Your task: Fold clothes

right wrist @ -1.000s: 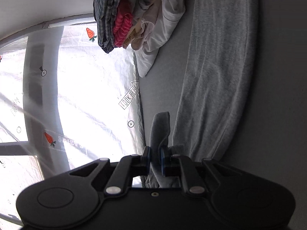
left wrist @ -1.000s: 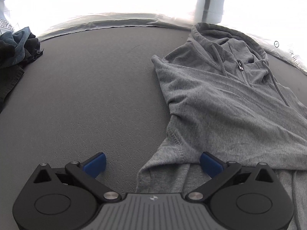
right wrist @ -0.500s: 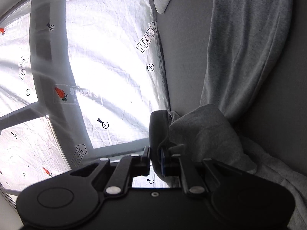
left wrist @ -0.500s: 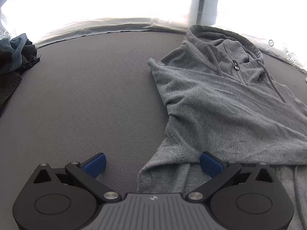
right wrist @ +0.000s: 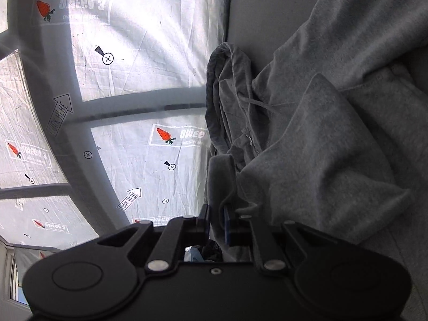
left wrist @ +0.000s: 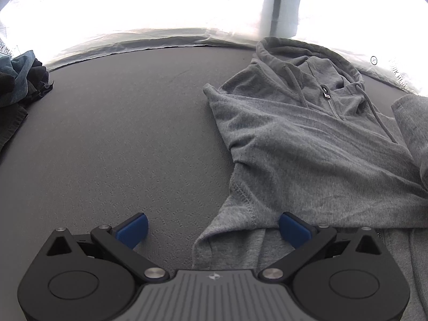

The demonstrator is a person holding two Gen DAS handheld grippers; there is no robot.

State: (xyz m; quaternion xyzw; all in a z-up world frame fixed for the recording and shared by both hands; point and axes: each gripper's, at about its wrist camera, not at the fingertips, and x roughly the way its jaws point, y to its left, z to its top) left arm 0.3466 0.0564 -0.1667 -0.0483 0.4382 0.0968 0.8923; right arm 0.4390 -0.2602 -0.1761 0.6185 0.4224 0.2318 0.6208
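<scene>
Meanwhile, left gripper (left wrist: pixel 212 226) jaws stood wide over the grey hoodie (left wrist: pixel 307 144); right gripper (right wrist: pixel 218 220) pinched its sleeve cuff (right wrist: pixel 219 176) at 12 o'clock.

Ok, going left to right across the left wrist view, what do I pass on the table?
Dark clothes pile at the left edge → bare stretch of grey table → grey hoodie laid flat, hood toward the far edge → its folded-over sleeve at the right edge.

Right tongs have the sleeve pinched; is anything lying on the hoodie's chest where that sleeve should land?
Nothing visible blocks it. The right tongs grip the sleeve, and the gray hoodie chest carries only its own drawstrings. The dark clothes pile sits far across the mat.
</scene>
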